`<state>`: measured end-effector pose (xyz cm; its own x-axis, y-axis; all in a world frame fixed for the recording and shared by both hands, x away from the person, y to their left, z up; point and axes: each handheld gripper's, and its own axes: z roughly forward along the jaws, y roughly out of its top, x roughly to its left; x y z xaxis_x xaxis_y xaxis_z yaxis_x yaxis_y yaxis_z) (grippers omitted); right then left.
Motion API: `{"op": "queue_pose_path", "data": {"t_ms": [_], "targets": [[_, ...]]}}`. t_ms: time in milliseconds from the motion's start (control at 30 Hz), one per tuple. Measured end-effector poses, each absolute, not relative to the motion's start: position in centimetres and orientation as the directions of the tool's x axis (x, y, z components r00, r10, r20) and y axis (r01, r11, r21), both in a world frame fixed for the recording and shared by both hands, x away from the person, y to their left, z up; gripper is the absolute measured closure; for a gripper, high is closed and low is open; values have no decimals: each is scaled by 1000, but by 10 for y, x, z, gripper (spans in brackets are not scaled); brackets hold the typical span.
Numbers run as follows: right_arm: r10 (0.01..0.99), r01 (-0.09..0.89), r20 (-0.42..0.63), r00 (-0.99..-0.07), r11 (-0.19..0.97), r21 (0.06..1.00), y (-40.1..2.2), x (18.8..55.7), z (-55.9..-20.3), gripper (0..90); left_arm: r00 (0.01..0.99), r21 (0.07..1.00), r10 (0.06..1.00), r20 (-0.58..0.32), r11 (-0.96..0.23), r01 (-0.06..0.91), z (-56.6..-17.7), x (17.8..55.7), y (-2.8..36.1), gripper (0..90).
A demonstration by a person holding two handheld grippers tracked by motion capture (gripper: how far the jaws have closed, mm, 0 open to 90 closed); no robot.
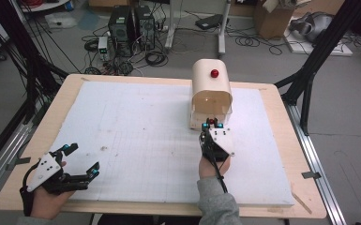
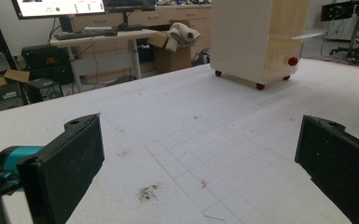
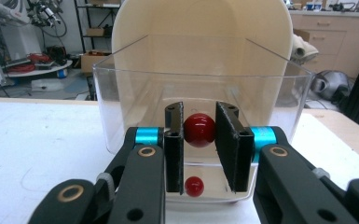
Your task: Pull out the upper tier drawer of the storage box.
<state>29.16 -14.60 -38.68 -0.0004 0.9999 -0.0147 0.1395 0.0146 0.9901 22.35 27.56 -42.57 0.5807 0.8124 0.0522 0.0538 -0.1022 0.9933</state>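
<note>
Right claw (image 3: pixel 199 135) clamped on glossy red knob (image 3: pixel 199 129) of clear plastic drawer (image 3: pixel 121 102) in rounded cream box (image 1: pixel 211 86) near tabletop (image 1: pixel 136 122) far edge, left claw (image 1: pixel 80 160) spread wide, empty, near front-left corner, open matte white foam between.

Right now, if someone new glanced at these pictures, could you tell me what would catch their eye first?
Probably the cream box with a domed lid standing at the far middle of the white foam board, a red knob on its lid. Next, the right gripper at its clear drawer front, jaws closed on a red ball handle. The left gripper rests open at the near left corner.
</note>
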Motion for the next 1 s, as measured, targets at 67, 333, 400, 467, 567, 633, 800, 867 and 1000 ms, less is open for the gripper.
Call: {"op": "queue_pose_path", "data": {"t_ms": [67,333,400,467,567,633,800,867,1000], "targets": [[1000,139,-16,0,16,990,-146,291,-387,731,584,993,810,53,-102,52,-426,223,275,17],[1000,132,-3,-16,5,991,-145,290,-386,642,583,993,811,52,-103,55,-426,223,275,17],[1000,129,-3,-22,6,992,-145,289,-385,601,583,993,811,51,-102,56,-426,223,275,17],[999,131,4,-42,2,991,-145,287,-383,492,583,993,811,51,-102,56,-426,223,275,17],[998,134,18,-58,-10,991,-147,285,-381,348,583,993,811,51,-103,56,-426,223,275,18],[996,150,36,-82,-24,988,-150,285,-380,226,583,993,810,52,-105,57,-426,223,275,17],[990,170,23,-136,1,986,-154,286,-377,87,586,993,809,53,-106,57,-426,223,275,17],[987,171,18,-159,9,985,-155,285,-376,77,585,993,809,54,-106,55,-426,223,275,17],[980,168,17,-197,16,986,-158,282,-374,75,584,993,810,51,-102,54,-426,223,275,17]]}}
